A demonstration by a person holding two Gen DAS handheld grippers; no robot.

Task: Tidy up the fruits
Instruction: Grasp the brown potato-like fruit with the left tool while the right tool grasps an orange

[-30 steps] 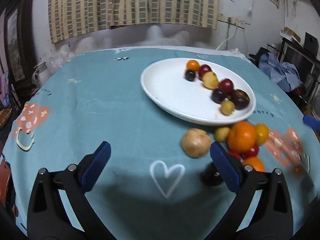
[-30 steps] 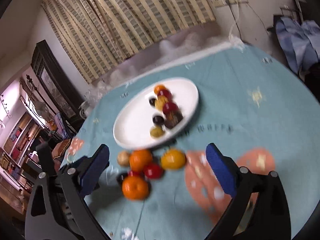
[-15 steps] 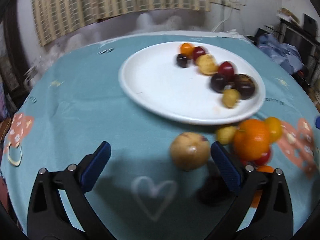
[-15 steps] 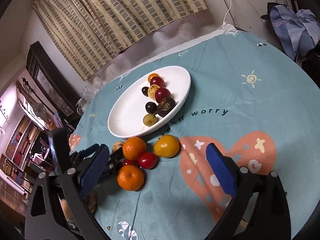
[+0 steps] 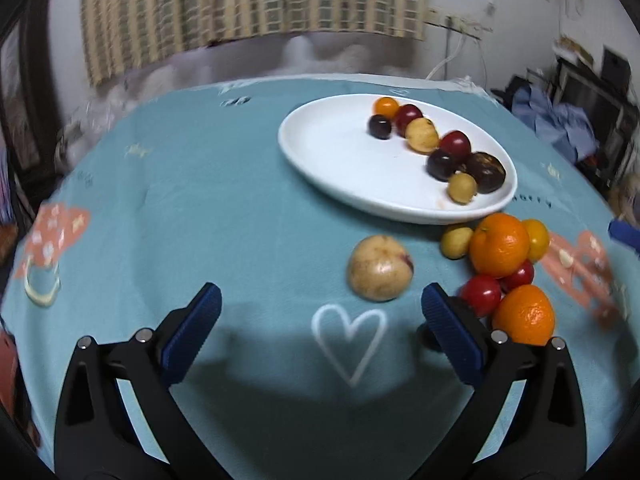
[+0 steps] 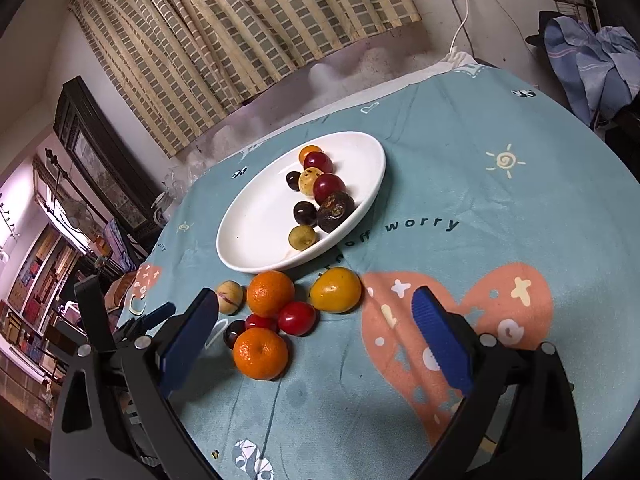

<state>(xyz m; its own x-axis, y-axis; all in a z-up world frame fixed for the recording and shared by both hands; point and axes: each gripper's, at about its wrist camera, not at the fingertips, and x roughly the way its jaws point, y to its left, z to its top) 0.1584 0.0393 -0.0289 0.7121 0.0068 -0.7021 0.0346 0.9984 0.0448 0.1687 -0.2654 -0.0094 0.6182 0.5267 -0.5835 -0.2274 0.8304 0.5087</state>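
Both of my grippers are off the table and neither holds anything. My left gripper (image 5: 320, 312) has its blue pads spread wide, hovering over the teal tablecloth (image 5: 224, 208) with a white heart print (image 5: 349, 340) between the pads. Just ahead of it sits a pale yellow fruit (image 5: 379, 268), alone on the cloth, apart from the rest.

To its right, the loose pile: a big orange (image 5: 499, 245) near the plate's edge, a small yellowish fruit (image 5: 456, 242) touching its left side, a yellow-orange fruit (image 5: 536, 239) tucked behind it, two red cherry tomatoes (image 5: 482, 294) below, and a second orange (image 5: 525, 315) right beside my left gripper's right finger. From the right wrist view I also spot a dark fruit (image 6: 234, 333) wedged by that second orange.

The white plate (image 5: 340, 160) carries a line of small fruits along its right side: an orange one at the far end, reds, dark ones, yellowish ones, and a large dark brown fruit (image 5: 485, 172) near the rim.

My right gripper (image 6: 316, 332) is also wide apart, poised above the cloth with the pile lying between its fingers, the yellow-orange fruit roughly centred.
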